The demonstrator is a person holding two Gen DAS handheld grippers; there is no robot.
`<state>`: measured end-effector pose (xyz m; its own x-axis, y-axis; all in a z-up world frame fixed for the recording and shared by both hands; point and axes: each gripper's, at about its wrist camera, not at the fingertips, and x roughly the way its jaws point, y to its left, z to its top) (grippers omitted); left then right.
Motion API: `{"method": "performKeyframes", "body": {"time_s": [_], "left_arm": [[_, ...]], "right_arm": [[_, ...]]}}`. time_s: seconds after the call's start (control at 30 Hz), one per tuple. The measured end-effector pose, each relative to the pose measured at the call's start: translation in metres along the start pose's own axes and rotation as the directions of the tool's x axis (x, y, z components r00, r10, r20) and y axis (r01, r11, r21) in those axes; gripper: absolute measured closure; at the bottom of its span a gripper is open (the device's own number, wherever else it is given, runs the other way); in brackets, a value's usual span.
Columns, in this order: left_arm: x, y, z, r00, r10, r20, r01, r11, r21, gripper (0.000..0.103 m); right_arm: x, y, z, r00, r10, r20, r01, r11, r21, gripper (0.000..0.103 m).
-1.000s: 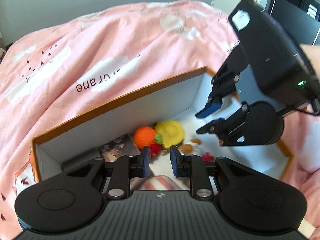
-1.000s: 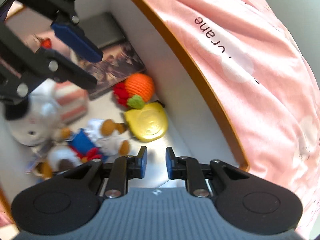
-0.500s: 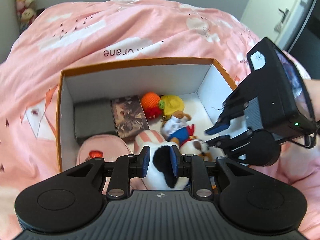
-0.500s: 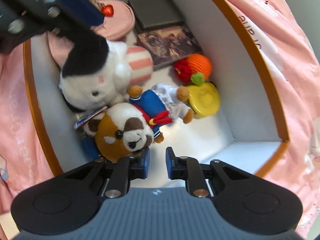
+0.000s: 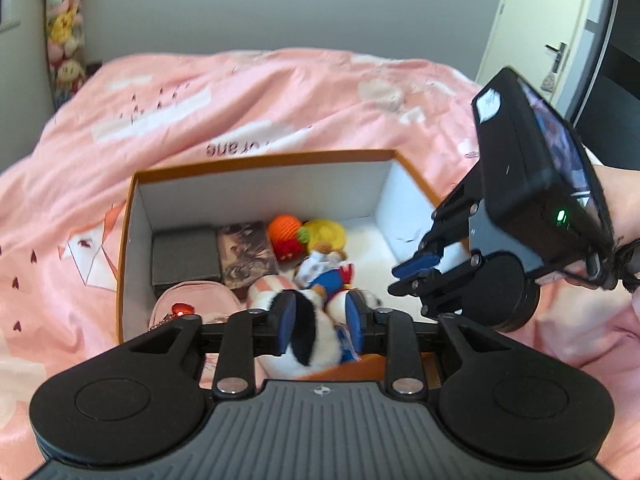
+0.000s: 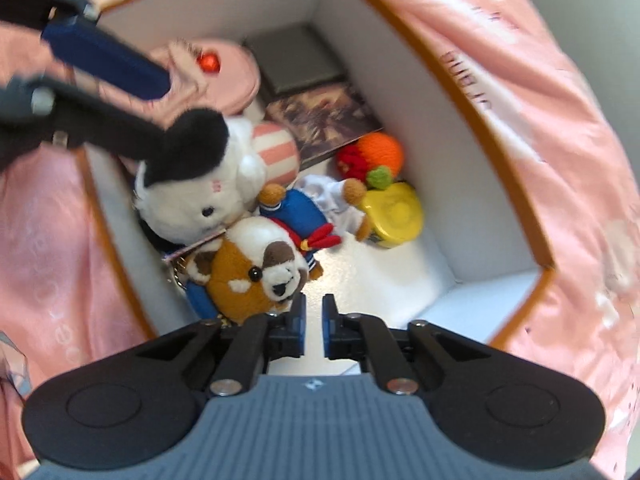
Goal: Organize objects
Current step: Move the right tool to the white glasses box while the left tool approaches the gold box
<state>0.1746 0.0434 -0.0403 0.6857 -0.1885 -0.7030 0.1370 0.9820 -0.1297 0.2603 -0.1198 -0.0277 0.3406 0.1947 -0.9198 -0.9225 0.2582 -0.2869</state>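
Observation:
An orange-rimmed white box (image 5: 256, 196) sits on the pink bed and holds toys. My left gripper (image 5: 320, 320) is open around the black ear of a white plush (image 5: 308, 340); from the right wrist view the ear (image 6: 192, 136) lies against the left gripper's fingers (image 6: 104, 60). Beside it lie a brown dog plush in a blue sailor suit (image 6: 256, 276), an orange crochet fruit (image 6: 380, 152) and a yellow disc (image 6: 396, 212). My right gripper (image 6: 314, 318) is nearly closed and empty, just over the box's near edge, next to the dog's head.
The box also holds a grey case (image 5: 186, 254), a dark picture book (image 5: 248, 248) and a pink pouch with a red heart (image 5: 188, 308). Pink bedding (image 5: 280, 100) surrounds the box. A door (image 5: 536, 32) stands at the back right.
Both grippers have risen and drawn back from the box. The left jaws have widened around the white plush's black ear. The right gripper stays empty.

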Motion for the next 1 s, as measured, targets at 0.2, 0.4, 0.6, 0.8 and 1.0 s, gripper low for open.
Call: {"method": "performKeyframes", "body": {"time_s": [0.2,0.4,0.6,0.8,1.0], "left_arm": [[-0.025,-0.027,-0.015,0.997,-0.08,0.014,0.08,0.996,0.037,0.059],[-0.024,-0.041,-0.04,0.98,-0.19,-0.057,0.19,0.982,0.001,0.058],[0.006,-0.054,-0.07,0.94,-0.27,-0.207,0.263,0.963,-0.06,0.058],[0.021,-0.062,-0.086,0.918,-0.282,-0.278,0.267,0.959,-0.089,0.058],[0.025,-0.073,-0.094,0.91,-0.276,-0.309,0.27,0.961,-0.065,0.058]], "right_arm": [[-0.05,0.015,-0.035,0.985,-0.08,0.152,0.053,0.983,0.174,0.075],[-0.081,0.032,-0.079,0.961,-0.098,0.26,-0.003,0.932,0.362,0.074],[-0.072,0.049,-0.134,0.977,-0.02,0.212,-0.109,0.808,0.579,0.067],[-0.035,0.046,-0.169,0.985,0.067,0.16,-0.167,0.625,0.763,0.052],[-0.018,0.049,-0.189,0.975,0.149,0.163,-0.218,0.523,0.824,0.049]]}}
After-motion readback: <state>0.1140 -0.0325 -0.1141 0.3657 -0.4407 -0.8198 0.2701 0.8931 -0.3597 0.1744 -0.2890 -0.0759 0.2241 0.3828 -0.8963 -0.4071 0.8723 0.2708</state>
